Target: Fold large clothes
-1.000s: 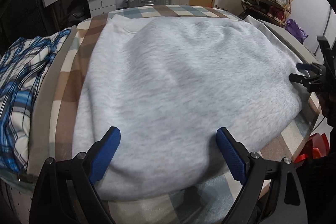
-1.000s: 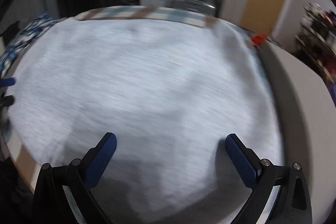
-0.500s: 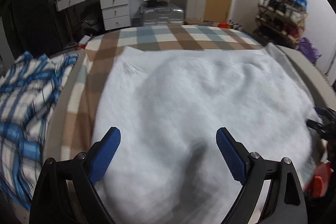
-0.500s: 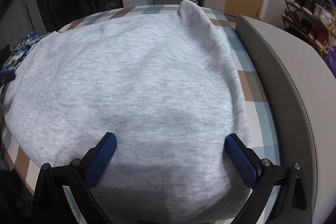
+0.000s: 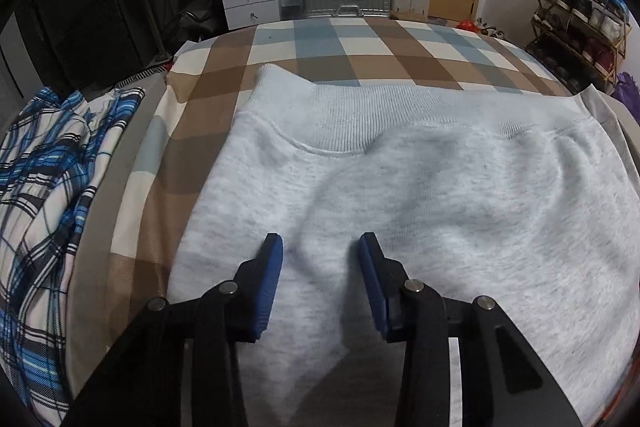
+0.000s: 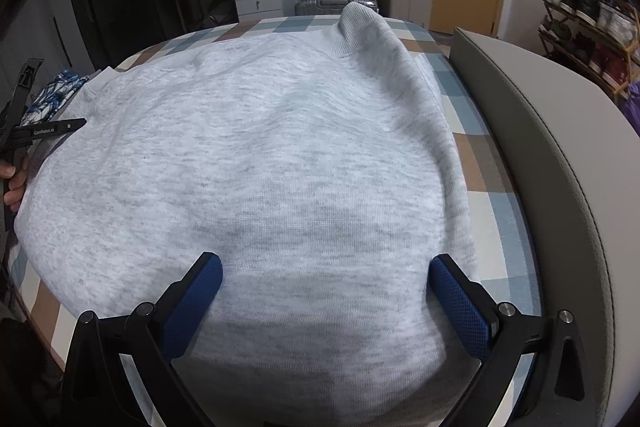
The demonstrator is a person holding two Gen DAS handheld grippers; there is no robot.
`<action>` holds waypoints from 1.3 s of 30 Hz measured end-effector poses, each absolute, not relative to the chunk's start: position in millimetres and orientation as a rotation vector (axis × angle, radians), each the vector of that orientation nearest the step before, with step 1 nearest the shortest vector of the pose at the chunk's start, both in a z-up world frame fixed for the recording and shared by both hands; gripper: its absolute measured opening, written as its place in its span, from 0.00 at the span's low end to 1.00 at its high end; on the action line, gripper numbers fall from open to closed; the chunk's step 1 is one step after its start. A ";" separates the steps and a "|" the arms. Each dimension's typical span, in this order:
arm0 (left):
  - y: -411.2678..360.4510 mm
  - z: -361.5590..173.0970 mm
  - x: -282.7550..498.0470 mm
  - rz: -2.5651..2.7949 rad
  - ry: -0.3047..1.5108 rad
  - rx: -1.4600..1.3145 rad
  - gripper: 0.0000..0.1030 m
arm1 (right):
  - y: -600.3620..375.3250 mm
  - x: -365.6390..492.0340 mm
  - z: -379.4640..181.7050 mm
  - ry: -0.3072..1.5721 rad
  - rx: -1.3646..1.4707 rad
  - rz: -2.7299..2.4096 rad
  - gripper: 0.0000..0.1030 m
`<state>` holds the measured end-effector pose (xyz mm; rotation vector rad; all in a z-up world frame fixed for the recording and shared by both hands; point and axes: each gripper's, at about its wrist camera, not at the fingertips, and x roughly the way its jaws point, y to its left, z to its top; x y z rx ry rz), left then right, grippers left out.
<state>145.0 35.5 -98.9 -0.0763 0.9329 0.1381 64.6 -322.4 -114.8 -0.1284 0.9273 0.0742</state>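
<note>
Half-closing left gripper [image 5: 320,247] pinches grey sweatshirt [image 5: 440,195] ridge.

A bed [image 5: 360,55] is covered by a checked sheet [image 6: 496,211] of brown, blue and cream. A grey sweatshirt [image 5: 440,195] is spread flat on it, ribbed hem toward 12 o'clock. A blue plaid garment [image 5: 44,195] is heaped at 9 o'clock.

I'm seeing soft, even indoor light, faint shadows under my tongs, sharp focus, and fisheye bending with dark corners.
</note>
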 end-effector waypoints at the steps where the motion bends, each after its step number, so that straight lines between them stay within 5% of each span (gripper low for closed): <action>1: 33.5 -92.8 142.5 0.152 0.926 -0.080 0.33 | -323.0 64.4 -114.7 0.925 -0.128 0.076 1.00; 7: 2.9 -53.6 154.7 0.083 0.822 0.010 0.33 | -324.4 63.7 -115.1 0.914 -0.124 0.083 1.00; 13: 14.9 -110.0 199.3 0.127 0.950 0.054 0.35 | -325.1 63.4 -115.4 0.912 -0.124 0.084 1.00; 18: 25.3 -102.1 189.9 0.140 0.953 0.006 0.36 | -325.4 62.9 -115.6 0.908 -0.123 0.085 1.00; 26: -18.4 -51.9 170.0 0.030 0.823 0.026 0.35 | -326.0 62.7 -116.0 0.904 -0.121 0.085 1.00; 32: -32.9 -101.2 203.8 0.008 0.892 0.103 0.38 | -326.4 63.5 -116.0 0.904 -0.124 0.083 1.00; 39: -29.9 -95.9 202.1 -0.002 0.880 0.078 0.39 | -320.0 67.3 -102.9 0.919 -0.129 0.044 1.00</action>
